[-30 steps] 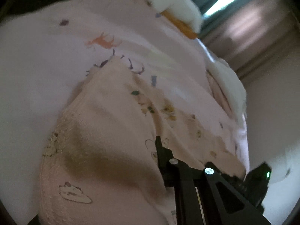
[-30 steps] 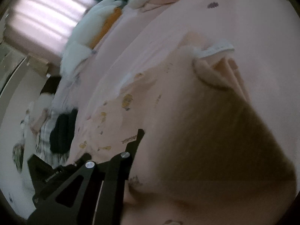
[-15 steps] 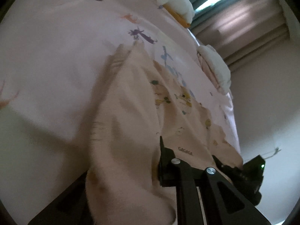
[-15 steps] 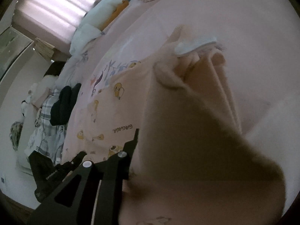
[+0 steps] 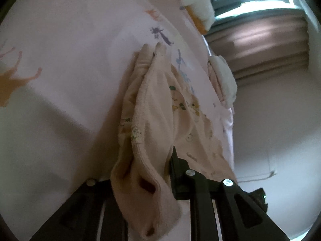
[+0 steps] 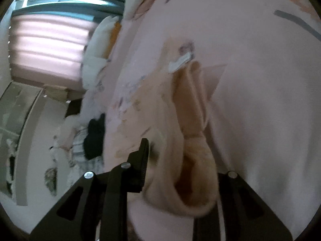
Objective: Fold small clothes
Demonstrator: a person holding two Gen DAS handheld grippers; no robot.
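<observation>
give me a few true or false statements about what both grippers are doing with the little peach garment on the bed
1. The left gripper is shut on a bunched edge of the peach garment. True.
2. The right gripper is open and holds nothing. False: it is shut on the garment's thick rolled edge, which bulges between its fingers.
3. The garment lies on a plain dark blue sheet. False: the pink bedsheet is pale and carries small animal prints.
4. The garment has small cartoon prints on it. True.
5. A white label shows at the far end of the garment in the right wrist view. True.
6. The garment already lies folded in a neat square. False: it is stretched and bunched between the two grippers.
</observation>
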